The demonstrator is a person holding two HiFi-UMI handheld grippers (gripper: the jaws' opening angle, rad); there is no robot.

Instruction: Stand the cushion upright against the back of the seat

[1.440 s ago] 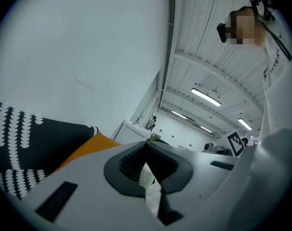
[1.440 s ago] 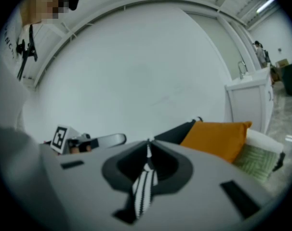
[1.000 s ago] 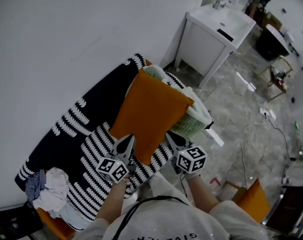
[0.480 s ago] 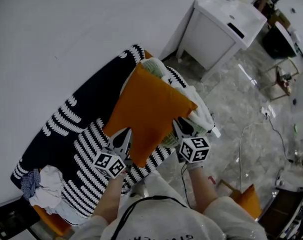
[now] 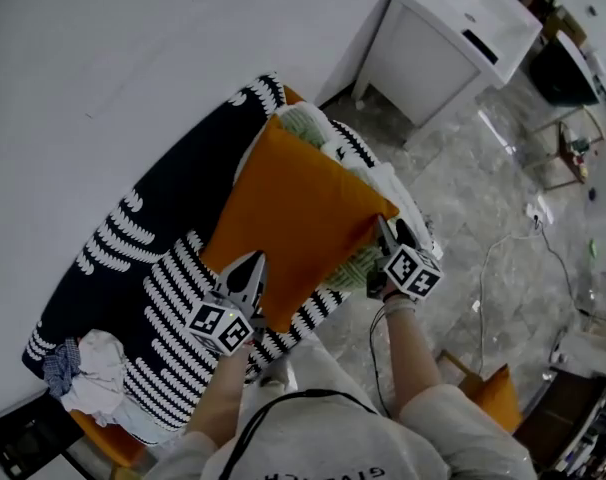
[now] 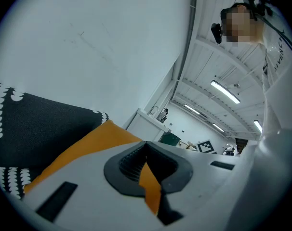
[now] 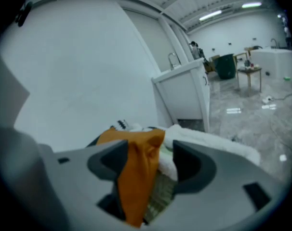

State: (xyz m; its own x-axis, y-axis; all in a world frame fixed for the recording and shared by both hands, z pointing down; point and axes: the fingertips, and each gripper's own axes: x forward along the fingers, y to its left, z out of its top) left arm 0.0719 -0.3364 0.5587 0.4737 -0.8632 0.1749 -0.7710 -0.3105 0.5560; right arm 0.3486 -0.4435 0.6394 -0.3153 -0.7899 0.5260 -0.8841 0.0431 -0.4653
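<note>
Head view: orange cushion [image 5: 293,218] lies slanted at the sofa's [image 5: 133,238] right end, over heaped towels [image 5: 388,183], not yet upright. Left gripper [image 5: 248,268] pinches its near corner. Right gripper [image 5: 395,236] has its jaws just spreading, with the other corner loose between them. Likely step: regripping; next, tip the cushion against the backrest. White top [image 6: 276,57], print partly legible: "GIVENCH".
</note>
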